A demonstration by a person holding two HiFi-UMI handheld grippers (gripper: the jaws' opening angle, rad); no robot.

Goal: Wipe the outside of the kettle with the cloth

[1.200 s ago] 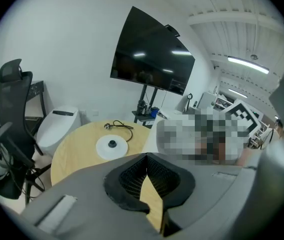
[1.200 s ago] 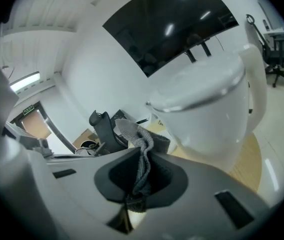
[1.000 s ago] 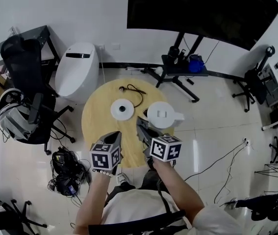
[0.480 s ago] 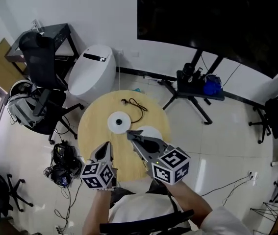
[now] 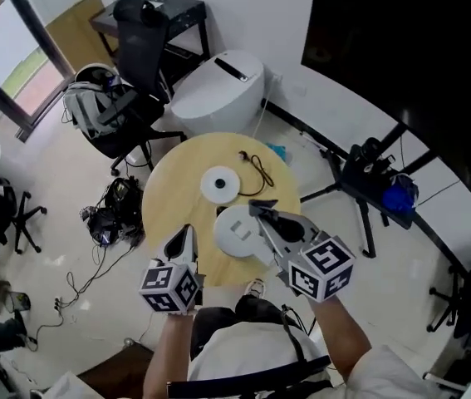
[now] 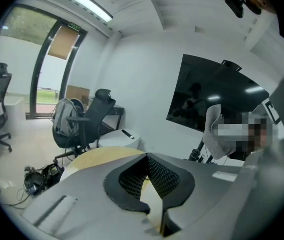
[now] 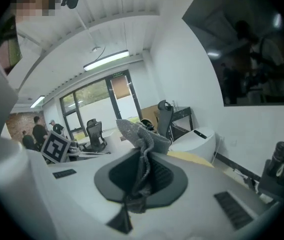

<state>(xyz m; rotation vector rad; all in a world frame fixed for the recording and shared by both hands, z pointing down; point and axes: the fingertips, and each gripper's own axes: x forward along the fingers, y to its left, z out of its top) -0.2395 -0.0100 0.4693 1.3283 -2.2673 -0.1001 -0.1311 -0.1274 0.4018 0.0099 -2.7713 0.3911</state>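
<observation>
A round wooden table [image 5: 164,194] carries a white disc [image 5: 219,184], with a thin black cord [image 5: 257,167] curling off it toward the table's far edge. Beyond the table stands a white oval appliance [image 5: 218,90] with a black desk [image 5: 177,8] behind it. To the table's left are a black office chair [image 5: 139,52], a grey backpack [image 5: 90,106] resting against it, and a tangle of black cables [image 5: 110,219] on the pale floor near the table. To the table's right, a black stand with splayed legs [image 5: 368,169] holds a blue object [image 5: 399,195] below a big dark screen [image 5: 418,48].
</observation>
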